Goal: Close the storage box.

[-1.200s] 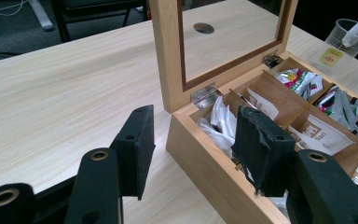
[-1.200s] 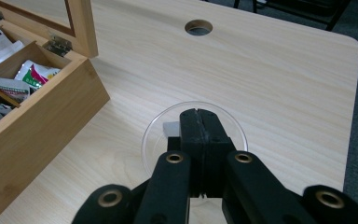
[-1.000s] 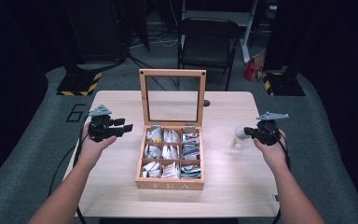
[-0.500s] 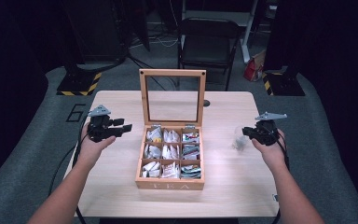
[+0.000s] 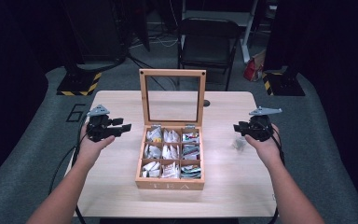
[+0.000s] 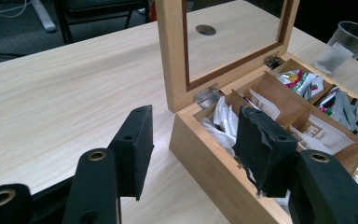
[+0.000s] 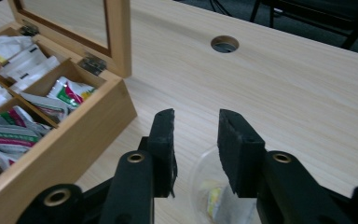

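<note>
Here, both tools hover open and empty: left tool (image 5: 116, 128) beside the open tea box (image 5: 171, 154), right tool (image 7: 196, 137) above a clear cup (image 5: 238, 142) on the counter (image 5: 223, 186). Likely a pause between steps; next probably picks a sachet.

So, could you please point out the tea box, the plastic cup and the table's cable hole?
tea box (image 5: 169, 185), high view, front wall.
plastic cup (image 6: 352, 41), left gripper view, rim and wall.
cable hole (image 7: 224, 44), right gripper view, opening.
</note>
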Demonstrator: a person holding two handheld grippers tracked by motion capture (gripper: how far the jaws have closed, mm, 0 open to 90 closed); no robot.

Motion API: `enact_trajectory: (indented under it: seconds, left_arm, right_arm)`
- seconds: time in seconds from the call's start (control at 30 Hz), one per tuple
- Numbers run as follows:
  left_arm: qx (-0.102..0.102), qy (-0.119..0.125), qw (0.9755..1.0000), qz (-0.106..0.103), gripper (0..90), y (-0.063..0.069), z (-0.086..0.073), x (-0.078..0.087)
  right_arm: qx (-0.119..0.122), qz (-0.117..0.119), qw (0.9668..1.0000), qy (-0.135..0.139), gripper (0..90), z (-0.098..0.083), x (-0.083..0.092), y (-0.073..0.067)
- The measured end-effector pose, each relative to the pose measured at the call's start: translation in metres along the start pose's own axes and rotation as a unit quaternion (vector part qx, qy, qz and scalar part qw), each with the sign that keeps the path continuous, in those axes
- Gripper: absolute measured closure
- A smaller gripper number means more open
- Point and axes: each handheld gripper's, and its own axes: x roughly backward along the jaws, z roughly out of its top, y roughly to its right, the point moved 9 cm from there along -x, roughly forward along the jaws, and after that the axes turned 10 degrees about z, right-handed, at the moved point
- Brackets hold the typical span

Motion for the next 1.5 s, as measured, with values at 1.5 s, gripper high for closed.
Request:
enact_trajectory:
  seconds: [1.5]
  left_arm:
    - [0.002, 0.005, 1.0000, 0.001, 41.1, -0.003, 0.009, -0.001]
  right_arm:
    - [0.057, 0.071, 0.9959, 0.002, 38.8, 0.050, -0.045, -0.072]
